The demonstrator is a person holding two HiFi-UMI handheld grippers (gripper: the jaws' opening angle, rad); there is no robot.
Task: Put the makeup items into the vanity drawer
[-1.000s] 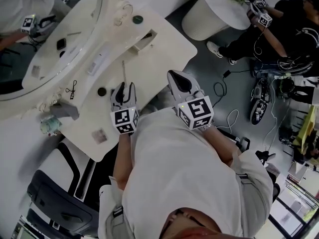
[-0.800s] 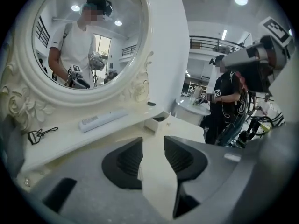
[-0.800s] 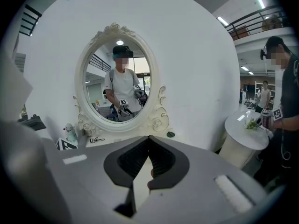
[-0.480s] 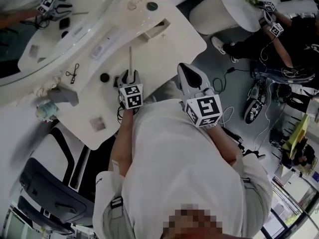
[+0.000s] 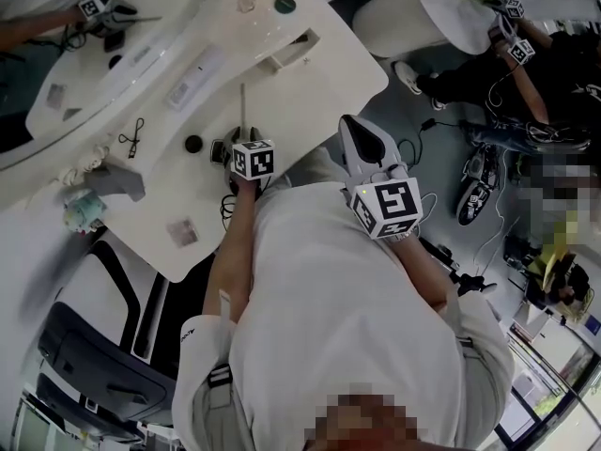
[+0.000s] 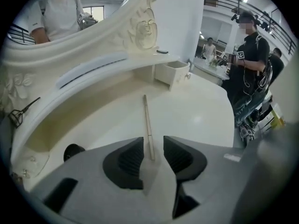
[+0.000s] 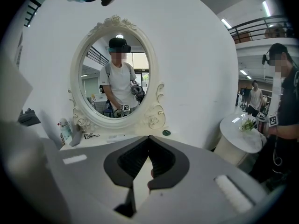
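Note:
A thin pale makeup stick [image 5: 242, 111] lies on the white vanity top [image 5: 319, 83]. My left gripper [image 5: 244, 148] points steeply down over the stick's near end. In the left gripper view the stick [image 6: 147, 125] runs in between the jaws of the left gripper [image 6: 153, 148], which stand open well wider than the stick. A small open drawer box [image 5: 286, 53] sits at the back of the vanity, also seen as the drawer box [image 6: 175, 71] beyond the stick. My right gripper [image 5: 355, 132] hangs off the vanity's right edge, shut with nothing held; its right gripper [image 7: 148, 146] view faces the oval mirror [image 7: 114, 73].
On the vanity lie a black round item [image 5: 193, 144], an eyelash curler [image 5: 131, 141], a white flat case [image 5: 188, 87], a green lid [image 5: 285, 6], a grey object [image 5: 117, 181] and a small bottle [image 5: 80, 212]. A round side table [image 5: 441, 7] and other people stand to the right.
My left gripper has dropped toward the vanity top and tipped downward over the near end of the stick. The right gripper has stayed where it was.

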